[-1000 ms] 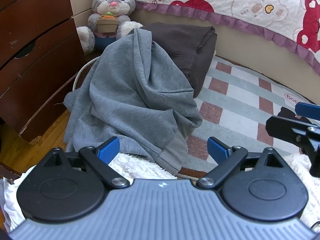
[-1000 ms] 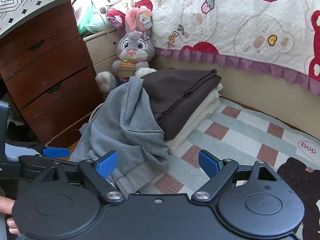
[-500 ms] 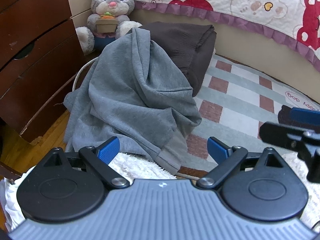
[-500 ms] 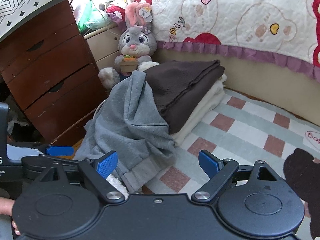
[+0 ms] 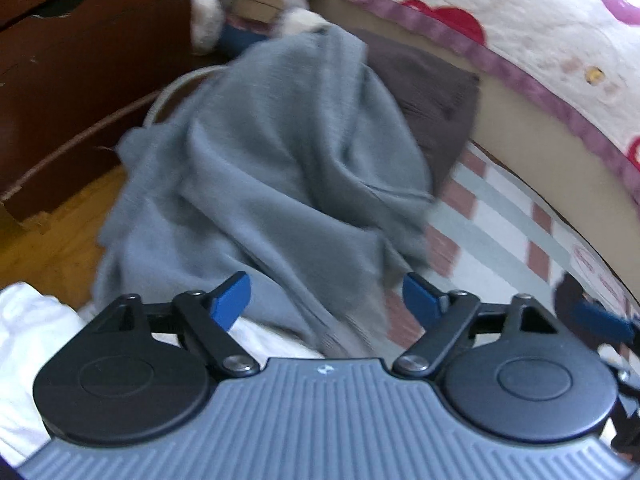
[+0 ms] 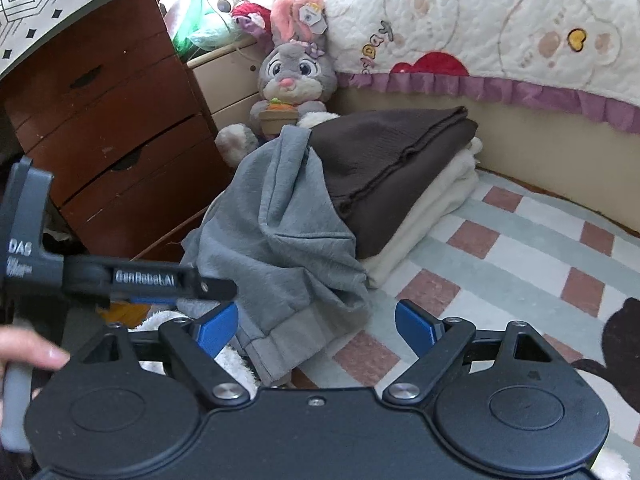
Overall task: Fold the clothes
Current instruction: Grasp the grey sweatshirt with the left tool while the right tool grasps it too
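Both the left gripper (image 5: 326, 298) and right gripper (image 6: 316, 322), fingers spread and empty, hover before a crumpled grey sweatshirt (image 6: 280, 232) slumped against folded clothes (image 6: 400, 168)

Checked floor rug in pale green, white and brick-red squares (image 6: 516, 240), crumpled grey fleece sweatshirt (image 6: 288, 236) heaped on its left edge, folded cream blanket (image 6: 432, 216) lying on rug under folded dark brown knit (image 6: 392, 152), fluffy white textile (image 5: 36, 320) at near left edge.
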